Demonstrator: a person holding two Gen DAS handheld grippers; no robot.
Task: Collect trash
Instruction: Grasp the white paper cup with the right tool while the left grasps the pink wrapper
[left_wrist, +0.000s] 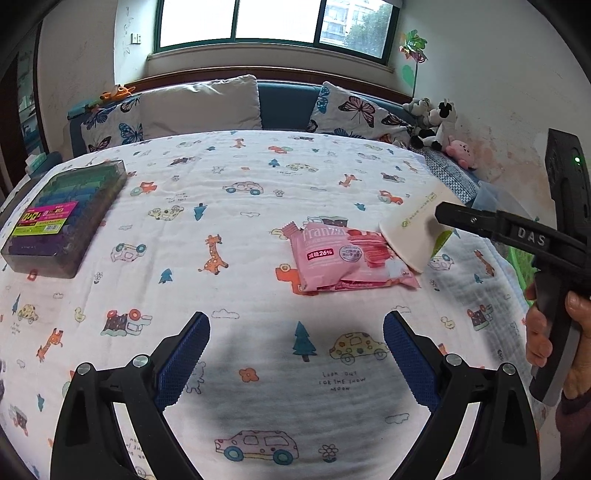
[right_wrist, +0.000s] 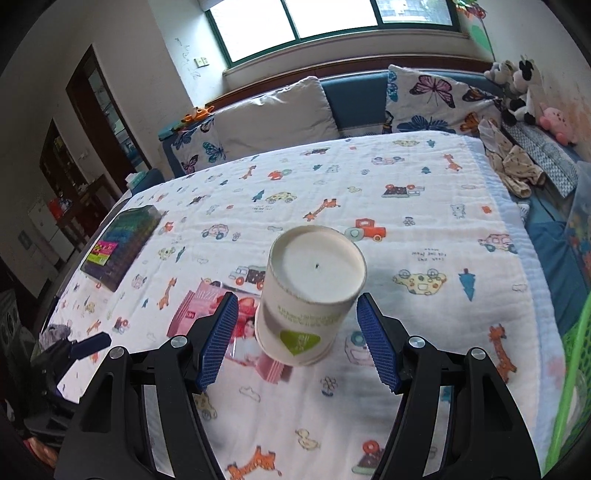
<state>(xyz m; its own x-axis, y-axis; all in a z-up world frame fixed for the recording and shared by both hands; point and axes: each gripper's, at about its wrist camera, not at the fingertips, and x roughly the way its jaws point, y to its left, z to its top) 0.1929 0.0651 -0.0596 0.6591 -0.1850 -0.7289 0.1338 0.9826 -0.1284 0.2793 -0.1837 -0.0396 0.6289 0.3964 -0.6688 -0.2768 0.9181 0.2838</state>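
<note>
On the bed's left my left hand-held gripper (left_wrist: 295, 354) hangs spread and empty. The pink biscuit packet (left_wrist: 347, 258) lies mid-bed, not yet collected. At right my right hand-held gripper (right_wrist: 293, 339) pinches the paper cup (right_wrist: 310, 291) – the green basket (right_wrist: 569, 384) sits beside it.

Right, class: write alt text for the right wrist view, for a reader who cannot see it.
A white paper cup with a green label sits between the blue pads of the right claw, partly covering a pink snack packet on a bed's cartoon-print blanket. Pillows and a window lie beyond.
</note>
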